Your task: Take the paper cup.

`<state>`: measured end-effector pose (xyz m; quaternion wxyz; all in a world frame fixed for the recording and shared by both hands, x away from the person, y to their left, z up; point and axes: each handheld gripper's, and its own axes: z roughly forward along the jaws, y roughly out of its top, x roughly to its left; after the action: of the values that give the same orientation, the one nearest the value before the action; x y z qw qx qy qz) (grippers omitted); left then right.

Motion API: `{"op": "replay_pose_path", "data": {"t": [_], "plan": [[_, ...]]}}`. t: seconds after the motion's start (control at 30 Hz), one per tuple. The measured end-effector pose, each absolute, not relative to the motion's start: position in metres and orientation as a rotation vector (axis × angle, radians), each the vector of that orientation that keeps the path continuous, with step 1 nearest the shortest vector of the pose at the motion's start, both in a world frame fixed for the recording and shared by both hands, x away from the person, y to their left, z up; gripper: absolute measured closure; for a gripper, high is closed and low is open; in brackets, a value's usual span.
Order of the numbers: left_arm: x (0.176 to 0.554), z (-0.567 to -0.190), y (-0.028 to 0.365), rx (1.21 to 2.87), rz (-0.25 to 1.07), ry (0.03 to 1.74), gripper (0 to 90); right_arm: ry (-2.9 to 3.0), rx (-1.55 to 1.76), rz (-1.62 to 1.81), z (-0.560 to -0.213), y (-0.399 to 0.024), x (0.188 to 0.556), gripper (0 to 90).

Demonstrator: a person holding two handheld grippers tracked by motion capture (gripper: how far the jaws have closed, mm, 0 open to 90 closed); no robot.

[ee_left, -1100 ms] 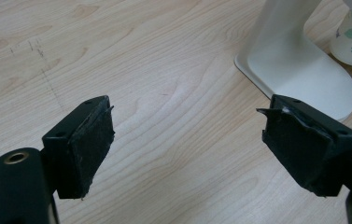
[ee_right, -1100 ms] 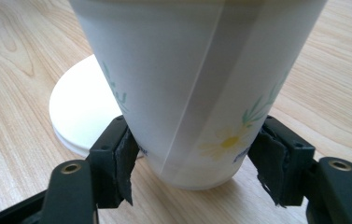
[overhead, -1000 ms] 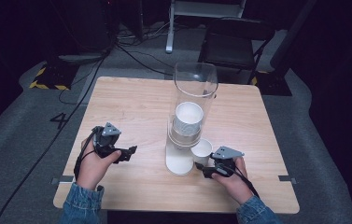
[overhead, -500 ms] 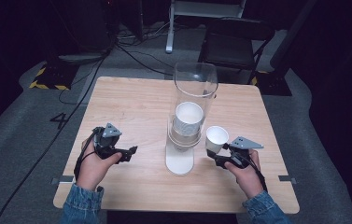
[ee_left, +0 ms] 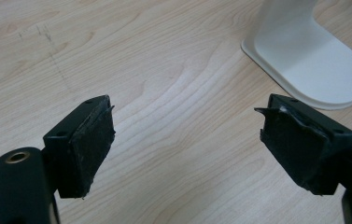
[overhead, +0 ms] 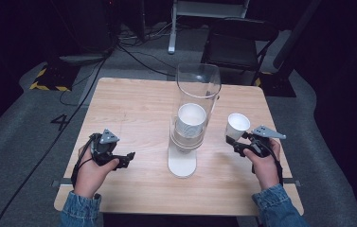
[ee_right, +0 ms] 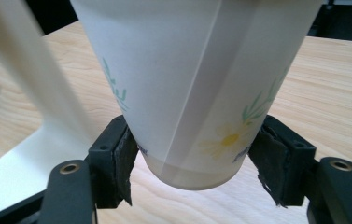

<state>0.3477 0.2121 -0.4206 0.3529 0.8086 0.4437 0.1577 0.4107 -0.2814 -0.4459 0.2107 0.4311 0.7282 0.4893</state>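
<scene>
A: How many cups do you count?

B: Two paper cups in plain sight. One sits in the clear dispenser tube (overhead: 198, 101) near the middle of the wooden table (overhead: 133, 111), a stacked cup (overhead: 191, 119) with its mouth showing. The other, the held cup (overhead: 237, 125), is lifted off the wood near the right edge, tilted, clamped near its base by the right gripper (overhead: 243, 144).

A: And the other tool?

B: The left gripper (overhead: 125, 159) rests near the front left corner, jaws spread wide with bare wood between them. One gripper per hand, so two.

A: Any writing?

B: No words I can read. In the right gripper view the held cup (ee_right: 192, 88) carries a printed daisy with green leaves and some small dark marks too blurred to make out. On the grey floor left of the table there is a number 4 (overhead: 59, 121).

A: The stand?

B: One white base (ee_left: 311, 56), flat on the wood, toward the front edge.

A: The room?

B: Dark. Grey carpet, a black chair (overhead: 235, 45) beyond the far edge, cables (overhead: 138, 52) on the floor, and yellow-black hazard tape (overhead: 48, 86) at far left.
</scene>
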Motion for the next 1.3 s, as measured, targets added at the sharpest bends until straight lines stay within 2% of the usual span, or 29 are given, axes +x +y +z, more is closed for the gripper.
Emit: {"op": "replay_pose_path", "data": {"t": [0.27, 0.67, 1.3], "plan": [[0.340, -0.424, 0.217, 2.092, 0.414, 1.174, 17.4, 1.965, 1.280, 1.335, -0.457, -0.295, 0.428, 35.3], [0.330, -0.425, 0.227, 2.082, 0.424, 1.206, 17.6, 2.037, 1.326, 1.101, -0.479, -0.308, 0.451, 35.2], [0.330, -0.425, 0.227, 2.087, 0.420, 1.205, 17.6, 2.124, 1.371, 1.015, -0.500, -0.309, 0.458, 34.8]]}}
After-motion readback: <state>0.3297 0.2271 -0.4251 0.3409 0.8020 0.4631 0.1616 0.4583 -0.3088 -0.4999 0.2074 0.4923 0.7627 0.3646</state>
